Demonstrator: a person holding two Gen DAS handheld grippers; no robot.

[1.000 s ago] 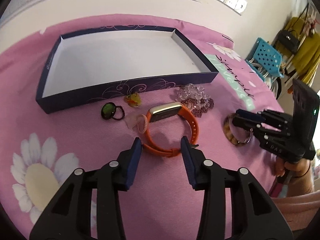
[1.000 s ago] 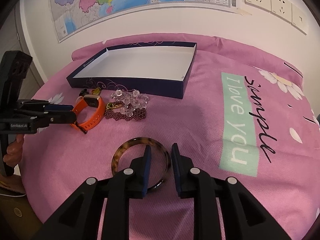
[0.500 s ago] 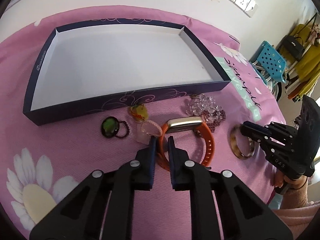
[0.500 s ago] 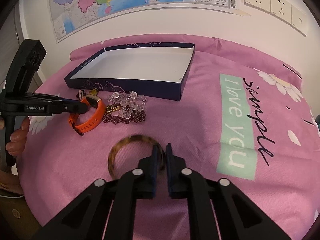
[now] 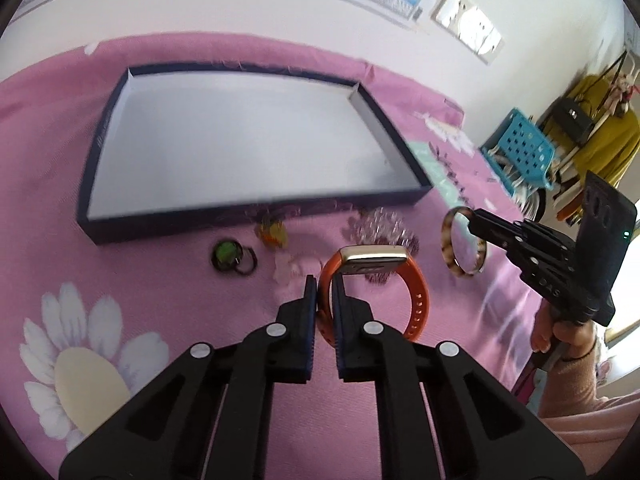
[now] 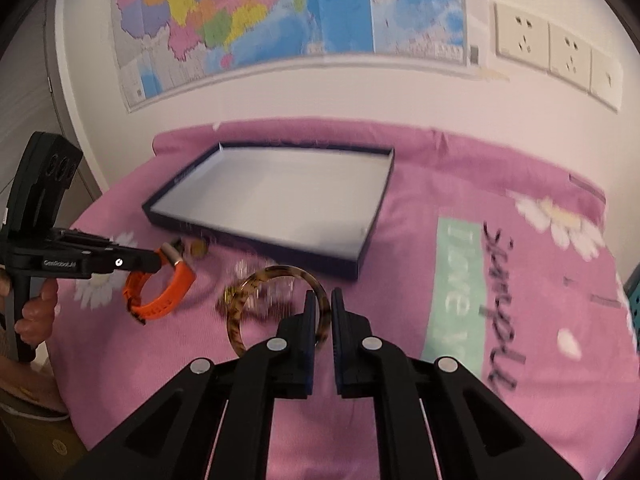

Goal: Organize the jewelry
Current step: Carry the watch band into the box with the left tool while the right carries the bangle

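Observation:
My left gripper (image 5: 324,292) is shut on the strap of an orange watch (image 5: 416,300) with a gold face and holds it above the pink cloth; it also shows in the right wrist view (image 6: 160,300). My right gripper (image 6: 322,312) is shut on a tortoiseshell bangle (image 6: 256,288) and holds it lifted; the bangle also shows in the left wrist view (image 5: 448,248). The empty navy box (image 5: 248,220) with a white inside lies beyond both, also in the right wrist view (image 6: 360,256).
On the cloth in front of the box lie a green ring (image 5: 228,254), a yellow charm (image 5: 274,234), a pale pink piece (image 5: 292,268) and a heap of clear and purple beads (image 5: 380,228). A blue stool (image 5: 520,152) stands off the right edge.
Both grippers have lifted their pieces off the cloth: the left raised the orange watch, the right raised the bangle. Both views are blurred from motion.

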